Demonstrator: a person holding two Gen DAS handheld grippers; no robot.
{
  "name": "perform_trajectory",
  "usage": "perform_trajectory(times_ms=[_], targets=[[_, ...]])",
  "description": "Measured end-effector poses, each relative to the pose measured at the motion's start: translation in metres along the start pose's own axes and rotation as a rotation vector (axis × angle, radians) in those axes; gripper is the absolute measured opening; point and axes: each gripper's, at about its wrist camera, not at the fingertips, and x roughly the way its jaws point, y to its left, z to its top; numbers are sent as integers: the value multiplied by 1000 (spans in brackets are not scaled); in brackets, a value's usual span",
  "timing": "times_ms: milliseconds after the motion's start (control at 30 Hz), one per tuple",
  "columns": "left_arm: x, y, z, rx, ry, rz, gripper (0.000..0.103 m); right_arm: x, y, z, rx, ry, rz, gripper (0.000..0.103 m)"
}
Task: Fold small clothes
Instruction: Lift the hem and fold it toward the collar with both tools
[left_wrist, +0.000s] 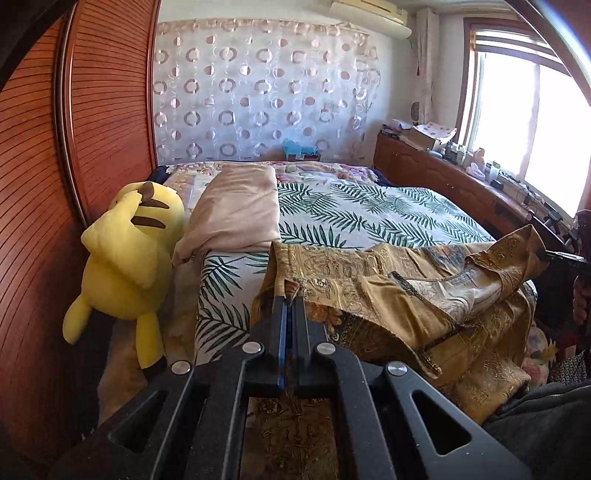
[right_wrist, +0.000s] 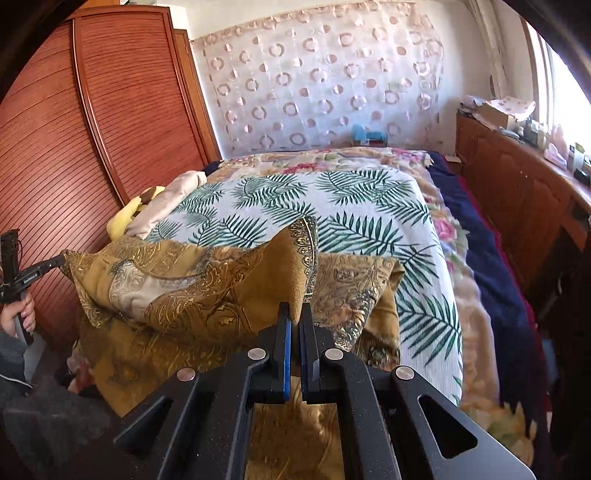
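Note:
A golden-brown paisley garment (left_wrist: 406, 295) lies at the near edge of the bed, partly lifted. My left gripper (left_wrist: 290, 297) is shut on its left corner, fabric pinched between the jaws. My right gripper (right_wrist: 295, 310) is shut on the other corner, which stands up in a peak. The garment (right_wrist: 192, 291) sags between the two grippers and drapes over the bed's front edge. The right gripper shows in the left wrist view (left_wrist: 554, 254), and the left gripper in the right wrist view (right_wrist: 55, 263), each holding a raised corner.
The bed has a palm-leaf cover (left_wrist: 369, 214). A beige folded blanket (left_wrist: 236, 210) and a yellow plush toy (left_wrist: 129, 251) lie at its left, beside a wooden wardrobe (left_wrist: 44, 221). A wooden cabinet (right_wrist: 517, 192) with clutter runs under the window at right.

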Motion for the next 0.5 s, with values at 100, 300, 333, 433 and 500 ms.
perform_trajectory(times_ms=[100,300,333,433,500], targets=[[6,-5,-5,19,13,11,3,4,7,4,-17,21,-16,3],[2,-12,-7,53,5,13,3,16,26,15,-23,56,-29,3],[1,-12,-6,52,0,8,5,17,25,16,-20,59,-28,3],[-5,-14,0,52,-21,14,29,16,26,15,-12,58,-20,3],[-8,-14,5,53,-36,4,39,14,25,14,-11,58,-20,3]])
